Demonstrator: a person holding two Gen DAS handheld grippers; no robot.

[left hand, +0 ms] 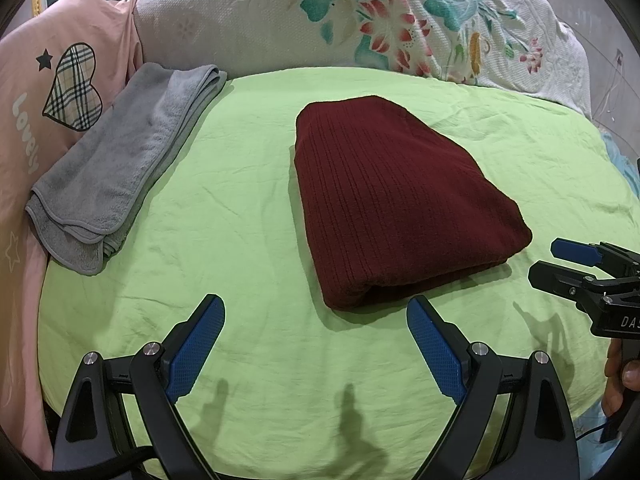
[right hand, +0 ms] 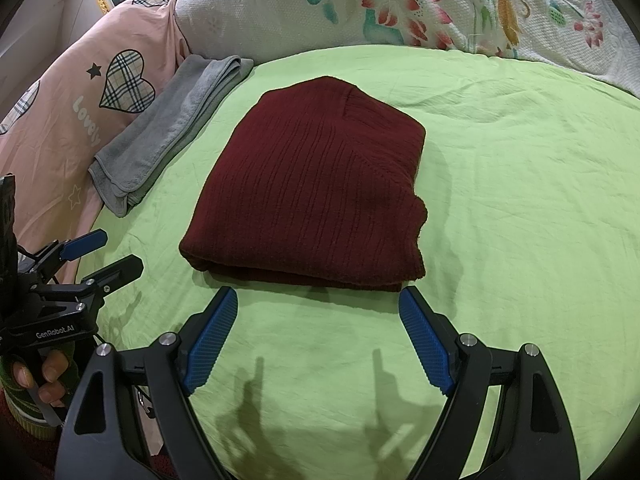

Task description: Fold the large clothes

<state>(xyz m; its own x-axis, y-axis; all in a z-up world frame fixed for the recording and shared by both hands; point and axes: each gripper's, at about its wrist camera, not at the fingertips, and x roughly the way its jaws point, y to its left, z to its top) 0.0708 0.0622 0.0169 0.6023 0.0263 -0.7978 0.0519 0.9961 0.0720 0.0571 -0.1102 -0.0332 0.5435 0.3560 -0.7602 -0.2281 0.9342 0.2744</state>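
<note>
Maroon ribbed knit, folded into a thick, roughly rectangular bundle: your sweater (left hand: 394, 200) lies flat near the middle of the bed, on the wrinkled lime-green sheet (left hand: 248, 184). Its ribs run lengthwise, and at the near edge the stacked layers show as a soft rounded roll. In the right wrist view the sweater (right hand: 316, 188) sits just beyond your fingertips, apart from them.

Your left gripper (left hand: 316, 336) hovers over the sheet at the near edge of the bed, its black arms spread wide and its blue textured pads (left hand: 196, 346) holding nothing. Your right gripper (right hand: 318, 328) is spread wide as well, empty, its blue pads (right hand: 426, 340) short of the sweater's near edge. Each gripper shows at the side of the other's view: the right gripper (left hand: 560, 260) and the left gripper (right hand: 108, 252), both parted.

Toward the left edge of the bed a grey fleecy towel (left hand: 120, 168) lies folded into a long strip, its piped hems stacked. Beside it rests a pink cover (left hand: 48, 92) printed with a plaid heart. Along the far edge sits a white quilted pillow (left hand: 360, 12) with teal and red flowers.
</note>
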